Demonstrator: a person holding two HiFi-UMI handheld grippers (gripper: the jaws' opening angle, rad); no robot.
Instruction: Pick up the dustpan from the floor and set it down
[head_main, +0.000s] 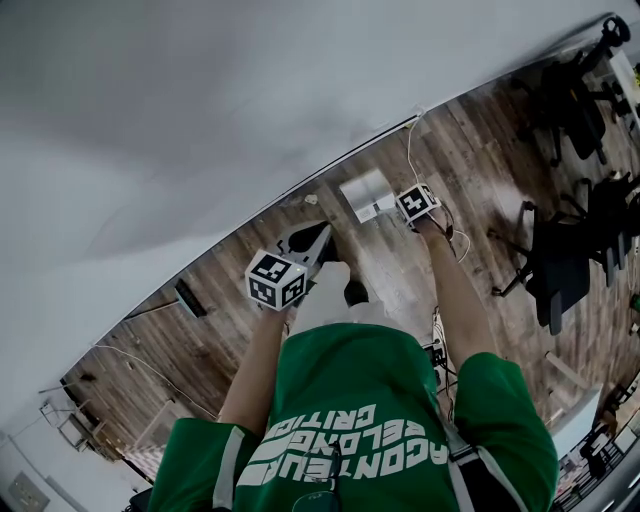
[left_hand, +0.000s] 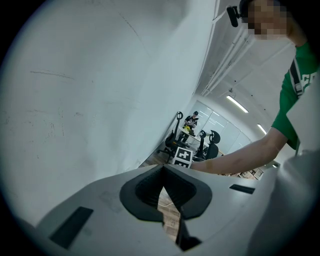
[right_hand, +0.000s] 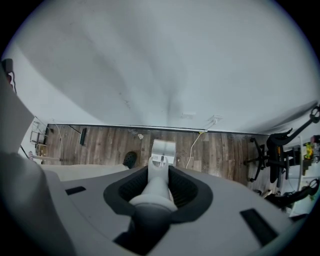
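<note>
Right gripper view is the only one that shows the grip itself. The right gripper (right_hand: 160, 171) points down at the floor (right_hand: 100, 142), and its fingers (right_hand: 190, 192) are closed partway, clamped on the grey handle (right_hand: 157, 185) of the dustpan (right_hand: 163, 151). The handle runs down between the pads to the pale pan below. Whether the pan rests on the boards or hangs just clear of them cannot be told.

Head view gives what that view cannot: both tools at once. There the dustpan is a pale rectangle just beside the right gripper's marker cube (head_main: 417, 203), near the foot of the wall (head_main: 250, 90). The left gripper (left_hand: 162, 170) is off to the left of it, apart from the pan.

Left gripper view shows its own fingers (left_hand: 142, 192) brought together at the tips, with nothing between them (only a thin slit of floor shows lower down). It alone looks level across the room, past the person's outstretched right arm (left_hand: 240, 157). Beyond the arm are office chairs (left_hand: 207, 142), a distant person (left_hand: 191, 120) at a desk and strip lights (left_hand: 239, 104) on the ceiling.

The floor is dark wood planking that meets a plain white wall. A white cable (right_hand: 196, 142) trails from the wall across the boards near the dustpan. A black shoe (right_hand: 130, 159) stands to the pan's left, and a small dark bar (right_hand: 82, 135) lies by the wall further left. More office chairs stand to the right, well apart from the dustpan.
</note>
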